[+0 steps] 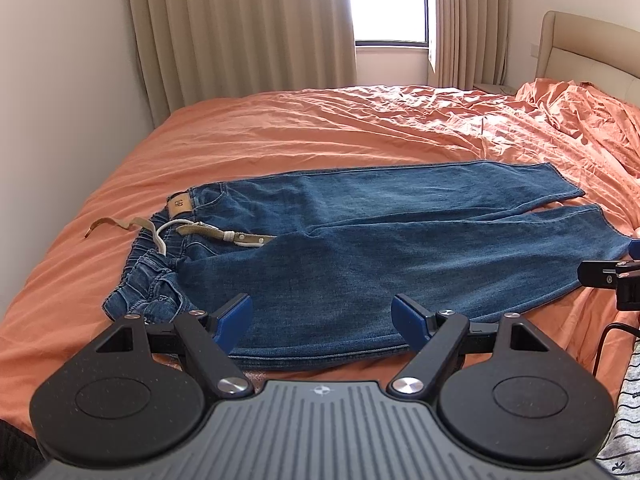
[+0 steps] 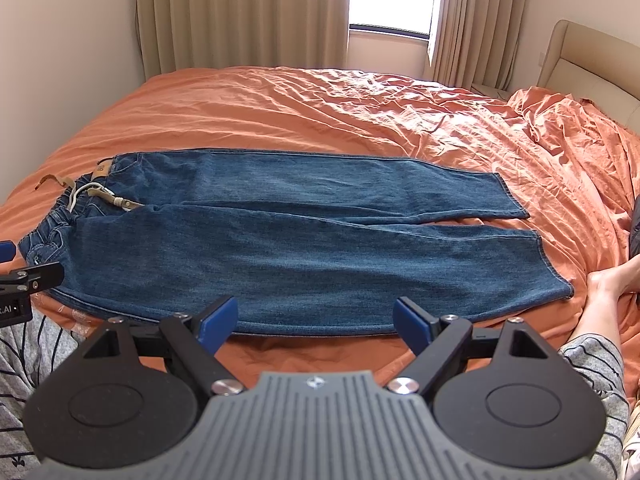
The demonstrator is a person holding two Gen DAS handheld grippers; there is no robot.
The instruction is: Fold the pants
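Jeans [image 2: 280, 236] spread flat on the bed [image 2: 280, 112], long axis running left to right across both views. Waistband [image 1: 152, 264] pointing left, bunched and elastic, with a tan patch [image 1: 181, 205] at its far corner. Hems [image 2: 532, 248] pointing right, toward the headboard [image 2: 580, 64]. Two legs lying side by side, near leg slightly overlapping the far one around the crotch, splitting apart toward the hems. Tan belt [image 1: 120, 226] trailing left off the waist onto the orange sheet, a white cord [image 1: 160, 240] looped beside it.

Left gripper [image 1: 322, 322] hovering just short of the near edge of the jeans, by the waist end, jaws spread wide, nothing between them. Right gripper [image 2: 316, 320] likewise short of the near edge, closer to the hems, jaws wide and empty.

Beyond the bed, beige curtains [image 1: 240, 28] flanking a bright window [image 1: 386, 4].
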